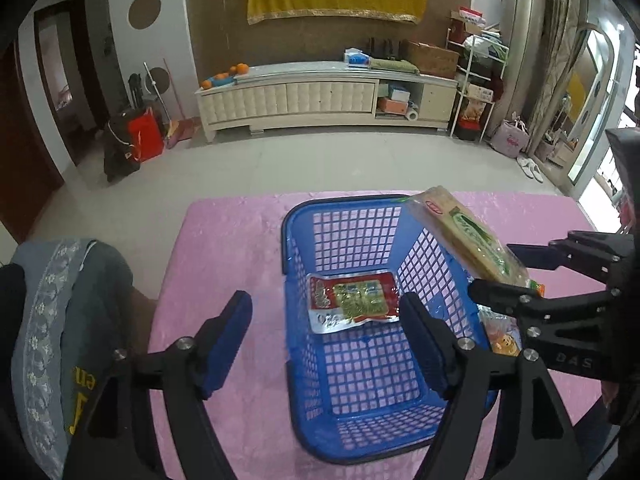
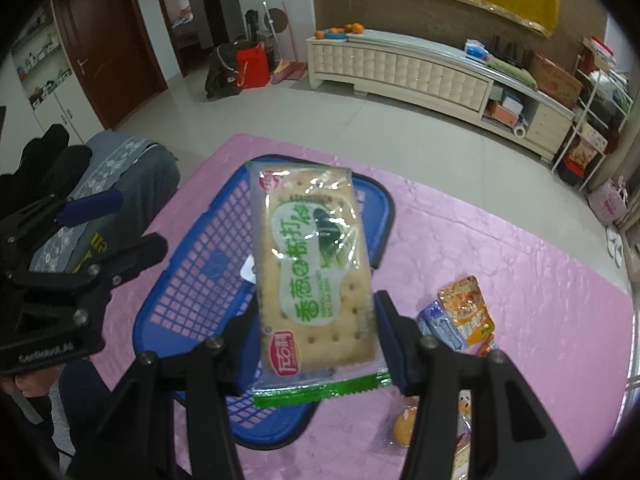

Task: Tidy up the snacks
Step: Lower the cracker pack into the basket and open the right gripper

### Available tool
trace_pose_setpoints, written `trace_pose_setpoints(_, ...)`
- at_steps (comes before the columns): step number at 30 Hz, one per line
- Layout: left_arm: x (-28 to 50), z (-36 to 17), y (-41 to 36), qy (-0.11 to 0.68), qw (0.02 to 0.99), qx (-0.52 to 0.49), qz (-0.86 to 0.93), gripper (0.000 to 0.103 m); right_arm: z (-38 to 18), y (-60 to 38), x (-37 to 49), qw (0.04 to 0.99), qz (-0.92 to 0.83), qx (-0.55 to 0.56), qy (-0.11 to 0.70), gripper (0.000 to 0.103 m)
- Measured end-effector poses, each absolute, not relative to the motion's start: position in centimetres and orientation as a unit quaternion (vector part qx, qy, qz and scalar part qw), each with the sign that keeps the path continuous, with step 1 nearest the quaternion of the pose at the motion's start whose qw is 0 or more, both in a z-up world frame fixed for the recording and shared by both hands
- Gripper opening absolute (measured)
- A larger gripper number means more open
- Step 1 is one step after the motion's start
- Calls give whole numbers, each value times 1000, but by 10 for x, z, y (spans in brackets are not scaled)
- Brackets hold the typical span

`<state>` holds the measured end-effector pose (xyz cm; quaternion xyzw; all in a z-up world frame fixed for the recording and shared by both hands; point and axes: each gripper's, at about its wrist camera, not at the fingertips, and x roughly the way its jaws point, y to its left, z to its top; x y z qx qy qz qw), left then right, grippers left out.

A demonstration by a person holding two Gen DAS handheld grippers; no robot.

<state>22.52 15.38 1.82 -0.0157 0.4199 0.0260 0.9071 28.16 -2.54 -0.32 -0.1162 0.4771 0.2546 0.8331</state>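
A blue mesh basket (image 1: 292, 220) stands on the pink tablecloth (image 1: 224, 248). Flat on its bottom lies a red and green snack packet (image 1: 354, 300). My left gripper (image 1: 326, 340) is open above the basket's near left side, with only the basket wall below its fingers. My right gripper (image 2: 318, 344) is shut on the lower end of a green and clear cracker pack (image 2: 312, 264), which hangs tilted over the basket (image 2: 192, 280). In the left wrist view the right gripper (image 1: 496, 270) and the cracker pack (image 1: 468, 232) are over the basket's right rim. My left gripper (image 2: 138, 222) shows open at the left.
Loose snacks lie on the cloth right of the basket: an orange pouch (image 2: 468, 308), a blue packet (image 2: 440, 324) and a wrapped round pastry (image 2: 404, 428). A chair with a grey cover (image 1: 52, 300) stands at the table's left edge. Beyond the table are tiled floor and a long cabinet (image 1: 320, 100).
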Motion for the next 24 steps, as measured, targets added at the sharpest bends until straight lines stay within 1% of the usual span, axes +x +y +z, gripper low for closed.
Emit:
trace_pose_setpoints(10, 237, -8, 182, 443, 894, -50, 31, 74, -36, 18, 297, 804, 280, -177, 494, 57)
trace_pose_setpoints(17, 254, -32, 189, 458, 887, -51, 33, 74, -69, 39, 320, 789, 279, -215, 504, 57)
trace_pose_setpoints(24, 268, -52, 195, 472, 880, -52, 34, 74, -85, 53, 338, 777, 295, -241, 501, 57)
